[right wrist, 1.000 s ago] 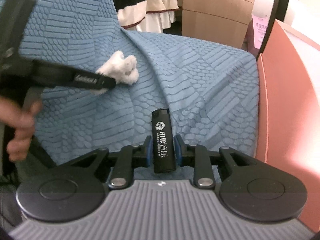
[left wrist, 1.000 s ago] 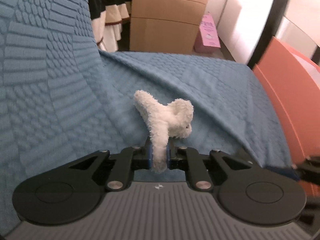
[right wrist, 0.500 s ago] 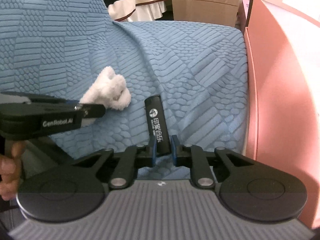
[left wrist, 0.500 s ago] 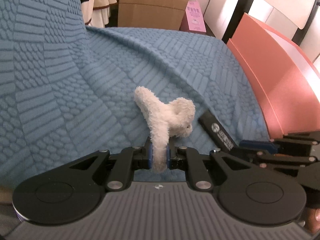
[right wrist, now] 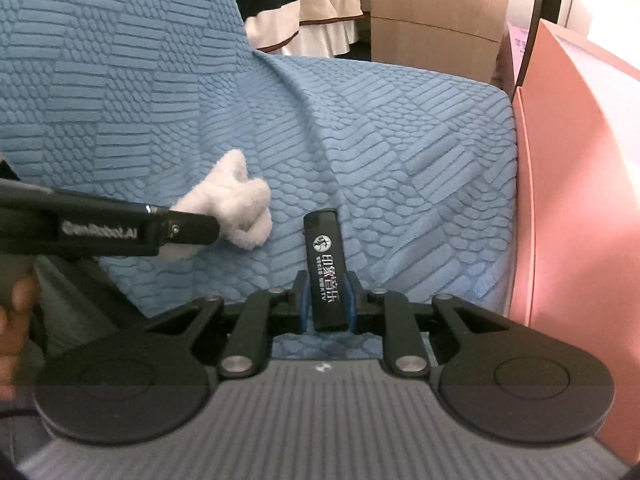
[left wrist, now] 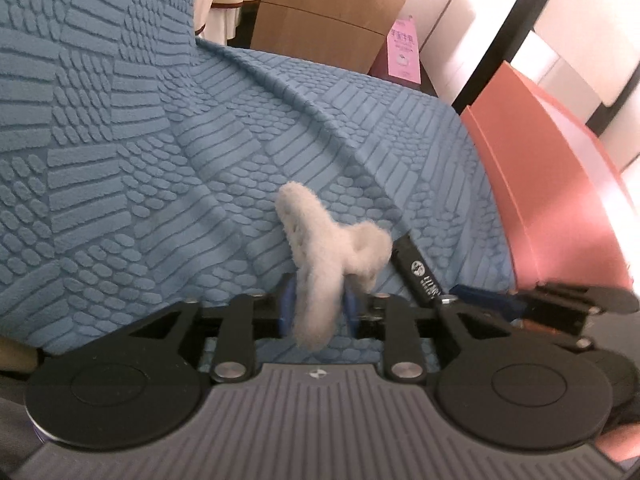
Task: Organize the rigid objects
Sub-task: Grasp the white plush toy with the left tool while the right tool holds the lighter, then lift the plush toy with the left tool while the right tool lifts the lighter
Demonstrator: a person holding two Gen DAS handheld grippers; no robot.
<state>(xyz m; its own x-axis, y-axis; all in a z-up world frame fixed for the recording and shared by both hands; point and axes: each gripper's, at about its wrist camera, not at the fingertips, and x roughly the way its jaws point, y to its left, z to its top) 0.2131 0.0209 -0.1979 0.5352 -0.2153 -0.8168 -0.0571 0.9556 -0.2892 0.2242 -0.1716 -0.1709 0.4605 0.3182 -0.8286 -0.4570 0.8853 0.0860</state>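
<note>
My left gripper (left wrist: pixel 318 308) is shut on a white fluffy hair claw (left wrist: pixel 328 248), held just above the blue textured sofa cover (left wrist: pixel 160 160). My right gripper (right wrist: pixel 326 300) is shut on a black lighter (right wrist: pixel 326 264) with white print, pointing forward over the cover. The two grippers are side by side: the lighter (left wrist: pixel 418 276) shows just right of the claw in the left wrist view. The left gripper (right wrist: pixel 192 230) and the claw (right wrist: pixel 236 200) show at the left of the right wrist view.
A pink box (right wrist: pixel 580 200) stands along the right edge of the sofa seat, also in the left wrist view (left wrist: pixel 552 200). Behind the sofa are a wooden cabinet (left wrist: pixel 332 16), striped clothing (right wrist: pixel 304 4) and a pink carton (left wrist: pixel 404 50).
Both grippers have stayed shut on their objects. The left view has swung right and closer to the right gripper; the lighter now sits beside the claw.
</note>
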